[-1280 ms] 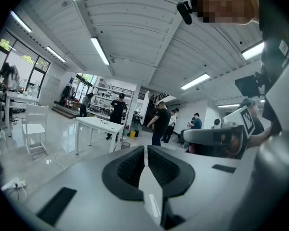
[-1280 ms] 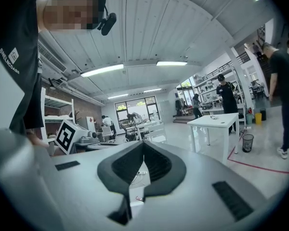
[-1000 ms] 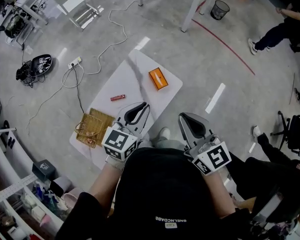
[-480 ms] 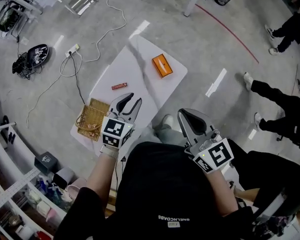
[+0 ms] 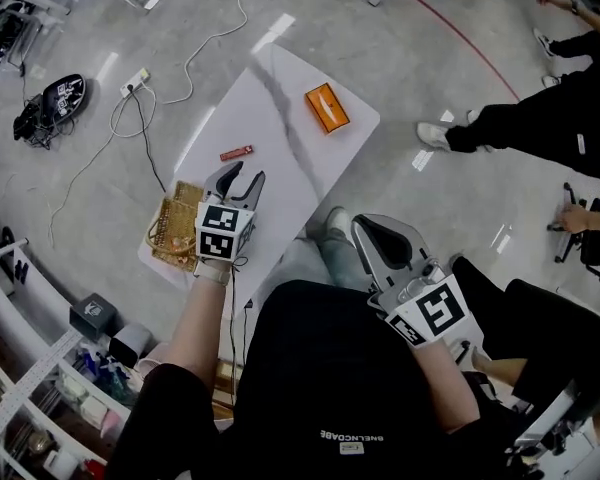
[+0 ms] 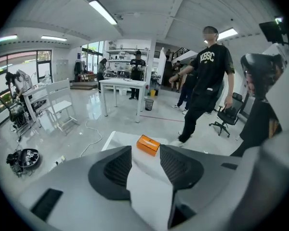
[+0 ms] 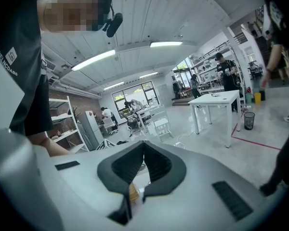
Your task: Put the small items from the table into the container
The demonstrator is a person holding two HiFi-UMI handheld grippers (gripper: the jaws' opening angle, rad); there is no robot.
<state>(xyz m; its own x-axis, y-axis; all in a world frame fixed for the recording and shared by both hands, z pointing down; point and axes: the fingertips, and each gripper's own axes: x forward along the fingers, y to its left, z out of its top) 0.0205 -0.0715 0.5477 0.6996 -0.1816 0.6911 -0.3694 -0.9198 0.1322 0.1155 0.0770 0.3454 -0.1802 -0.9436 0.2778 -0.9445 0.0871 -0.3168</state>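
The wicker basket point(image 5: 166, 230) sits at the near left corner of the white surface point(image 5: 280, 128). What lies inside it is too small to make out. A small red bar point(image 5: 236, 153) lies on the surface just beyond the basket, apart from its far rim. An orange box point(image 5: 326, 107) rests well apart from the basket, near the opposite end of the surface.

The left gripper point(image 5: 236, 181) is just beside the basket, on the side toward the middle of the surface, angled downward. Its fingers point(image 6: 116, 168) stand spread and are opening. Only bare surface shows between them, with the orange box in line farther off.

The right gripper point(image 5: 372, 233) is held well apart from the basket, off the near edge of the surface and in front of the person's body. Its fingers point(image 7: 156, 165) are pressed together at the tips and pinch nothing.

Other people stand and sit on the floor on the side of the surface away from the basket.
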